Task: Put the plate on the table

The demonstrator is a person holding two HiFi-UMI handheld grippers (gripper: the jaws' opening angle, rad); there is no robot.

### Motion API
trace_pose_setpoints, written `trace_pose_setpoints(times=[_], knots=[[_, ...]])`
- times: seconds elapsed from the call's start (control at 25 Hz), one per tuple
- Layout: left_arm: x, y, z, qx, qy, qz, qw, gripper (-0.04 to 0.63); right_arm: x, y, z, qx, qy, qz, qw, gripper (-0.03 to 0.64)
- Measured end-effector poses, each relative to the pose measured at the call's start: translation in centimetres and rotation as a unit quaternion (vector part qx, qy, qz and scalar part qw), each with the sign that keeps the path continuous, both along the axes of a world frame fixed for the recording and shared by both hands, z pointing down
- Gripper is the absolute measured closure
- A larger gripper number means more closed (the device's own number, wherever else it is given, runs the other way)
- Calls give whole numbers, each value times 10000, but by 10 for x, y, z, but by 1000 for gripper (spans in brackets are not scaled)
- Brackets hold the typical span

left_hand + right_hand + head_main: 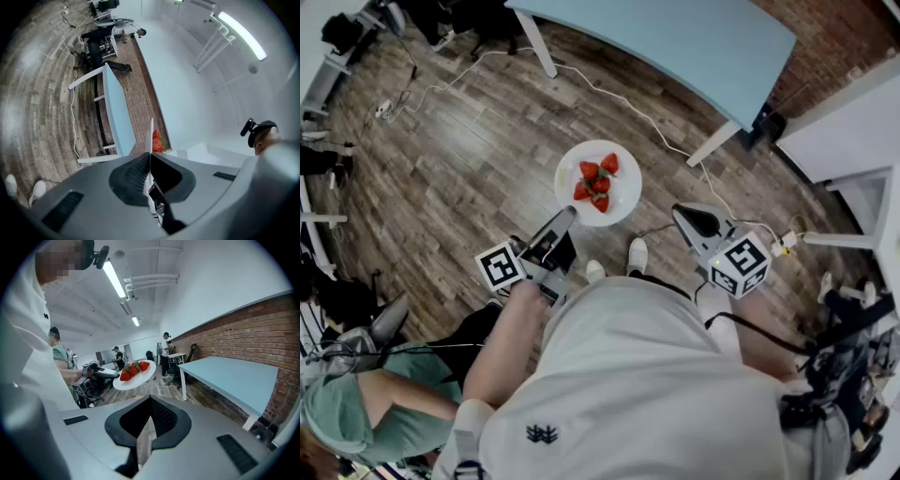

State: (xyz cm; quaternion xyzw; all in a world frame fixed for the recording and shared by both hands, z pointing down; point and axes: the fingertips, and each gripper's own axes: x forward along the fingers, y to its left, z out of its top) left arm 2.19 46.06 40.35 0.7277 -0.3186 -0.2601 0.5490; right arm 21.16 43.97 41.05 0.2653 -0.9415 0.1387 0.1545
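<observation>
A white plate (623,192) with several strawberries (597,179) hangs level above the wood floor. My left gripper (564,217) is shut on its near-left rim. In the left gripper view the plate (151,136) shows edge-on between the closed jaws, with the strawberries (157,140) just past it. My right gripper (687,215) is to the right of the plate and apart from it, its jaws shut on nothing. The right gripper view shows the plate (146,376) ahead at left, held by the left gripper (114,374). The light blue table (675,37) stands beyond the plate.
The table (234,378) has white legs (713,142), and a white cable (619,103) runs over the floor under it. A white unit (844,131) stands at right. A seated person in green (366,412) is at lower left. My shoes (617,262) are below the plate.
</observation>
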Motion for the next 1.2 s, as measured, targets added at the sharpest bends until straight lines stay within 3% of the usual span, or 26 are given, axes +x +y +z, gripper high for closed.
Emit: trace_pose_setpoints(times=[0.28,0.52,0.76,0.96,1.2], knots=[[-11,11,11,-77,-39,37,10000,589,-20,11,6,48,116,-37,9999,607],[-47,49,19,-24,-168,203,9996,589,-58,47,-6,183,30,194,9996,606],[-58,42,29,-195,53,231,9995,589,-75,47,-4,287,130,248,9992,603],[-44,1,26,-131,88,285,9995,589,-64,4,-4,405,162,296,9986,555],[-44,-77,19,-78,56,260,9996,589,-67,-80,-10,603,125,241,9978,554]])
